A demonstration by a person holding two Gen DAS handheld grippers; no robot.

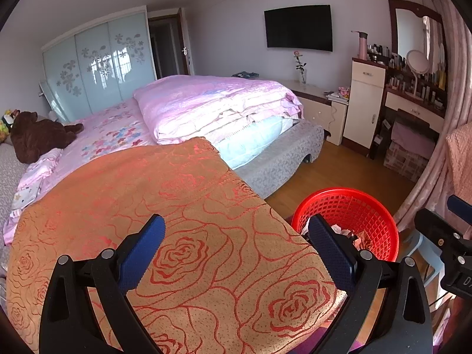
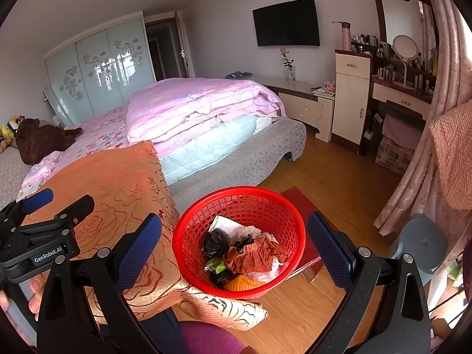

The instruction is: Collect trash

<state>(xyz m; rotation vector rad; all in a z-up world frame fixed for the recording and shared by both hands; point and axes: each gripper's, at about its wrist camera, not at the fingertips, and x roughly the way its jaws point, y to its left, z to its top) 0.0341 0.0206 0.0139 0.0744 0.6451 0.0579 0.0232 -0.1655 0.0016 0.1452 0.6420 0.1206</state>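
Note:
A red mesh basket (image 2: 191, 230) stands on the floor beside an orange rose-patterned cloth (image 2: 124, 183); it also shows in the left wrist view (image 1: 368, 206). It holds crumpled trash: brown paper (image 2: 256, 253), black bags (image 2: 215, 242), white paper and an orange piece. My right gripper (image 2: 234, 244) is open and empty, above the basket. My left gripper (image 1: 236, 244) is open and empty over the orange cloth (image 1: 177, 206), left of the basket. The left gripper also shows at the left edge of the right wrist view (image 2: 47, 206).
A bed (image 2: 242, 159) with a pink quilt (image 2: 191, 103) and a brown plush toy (image 2: 38, 141) lies behind. A dresser with bottles (image 2: 398, 88), a curtain (image 2: 413, 177), a grey stool (image 2: 419, 244) and a purple seat (image 2: 206, 339) are around. Wooden floor (image 2: 339, 171) lies right of the bed.

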